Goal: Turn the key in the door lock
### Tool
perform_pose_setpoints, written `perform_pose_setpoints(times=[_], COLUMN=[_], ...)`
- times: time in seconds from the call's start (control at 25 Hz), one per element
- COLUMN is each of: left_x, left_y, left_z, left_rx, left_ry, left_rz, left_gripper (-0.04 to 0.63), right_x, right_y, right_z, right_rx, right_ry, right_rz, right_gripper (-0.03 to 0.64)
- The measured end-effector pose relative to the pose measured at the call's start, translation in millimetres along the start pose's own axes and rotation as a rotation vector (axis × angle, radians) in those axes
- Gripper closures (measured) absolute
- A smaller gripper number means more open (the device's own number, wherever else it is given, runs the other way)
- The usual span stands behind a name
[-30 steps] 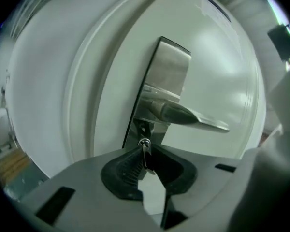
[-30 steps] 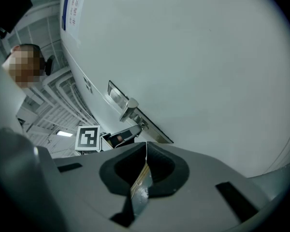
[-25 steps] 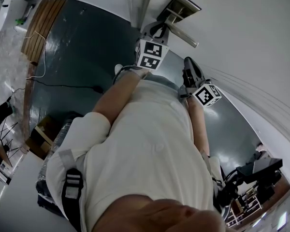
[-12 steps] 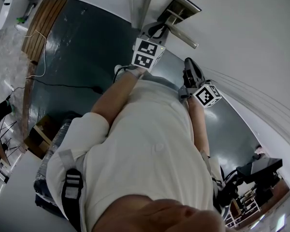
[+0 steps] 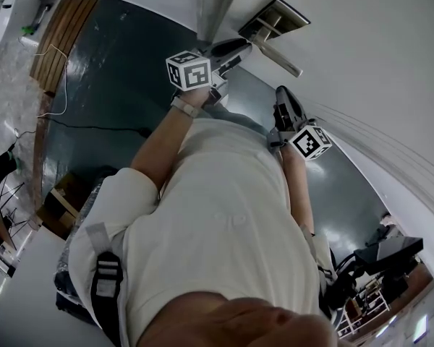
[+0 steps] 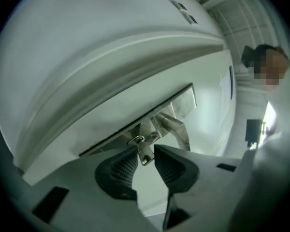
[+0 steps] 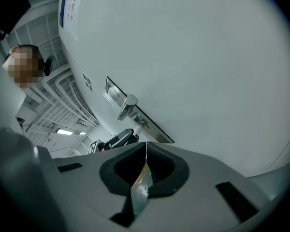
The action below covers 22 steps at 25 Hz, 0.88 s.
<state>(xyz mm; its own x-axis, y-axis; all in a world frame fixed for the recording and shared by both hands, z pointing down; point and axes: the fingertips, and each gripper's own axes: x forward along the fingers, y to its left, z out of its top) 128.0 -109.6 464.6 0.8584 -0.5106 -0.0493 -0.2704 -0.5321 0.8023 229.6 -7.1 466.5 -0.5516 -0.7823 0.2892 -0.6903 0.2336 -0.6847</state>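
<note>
A small metal key sticks out of the lock in the steel plate on the white door, just below the lever handle. My left gripper points level at it, and its jaws have just been opening. The key stands between the ribbed pads with a slim gap on each side. In the head view the left gripper reaches to the plate, its marker cube turned leftward. My right gripper hangs back from the door, shut on nothing. In the head view the right gripper is beside the door.
The white door fills the upper right, its edge just left of the lock. Below lie a dark glossy floor, a black cable and wooden boards. Dark equipment stands at the lower right.
The left gripper has rolled about its own line, so its marker cube swung left and a little up in the head view. The right gripper has kept still.
</note>
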Motion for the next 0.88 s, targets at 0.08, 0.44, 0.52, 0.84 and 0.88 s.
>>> perform_pose_setpoints(times=[0.08,0.44,0.52,0.84,0.88], left_x=[-7,-3,5,22,23], left_y=[2,14,19,9,9], left_z=[0,-3,-6,-1,0], left_rx=[-0.202,-0.902,-0.987,-1.257,-1.299], left_ry=[-0.052,-0.174,-0.181,-0.184,-0.191], left_rz=[-0.081,-0.462,-0.488,-0.672,-0.684], left_gripper=[0.501,0.500,0.492,0.488,0.501], right_x=[1,-8,-8,-9,-8], right_y=[8,18,19,15,15], right_z=[-2,-19,-24,-38,-39], right_rx=[-0.004,-0.008,-0.008,0.002,0.003], right_ry=[0.002,-0.014,-0.015,-0.025,-0.025], right_rz=[-0.009,-0.114,-0.138,-0.211,-0.214], right_gripper=[0.593,0.593,0.592,0.594,0.594])
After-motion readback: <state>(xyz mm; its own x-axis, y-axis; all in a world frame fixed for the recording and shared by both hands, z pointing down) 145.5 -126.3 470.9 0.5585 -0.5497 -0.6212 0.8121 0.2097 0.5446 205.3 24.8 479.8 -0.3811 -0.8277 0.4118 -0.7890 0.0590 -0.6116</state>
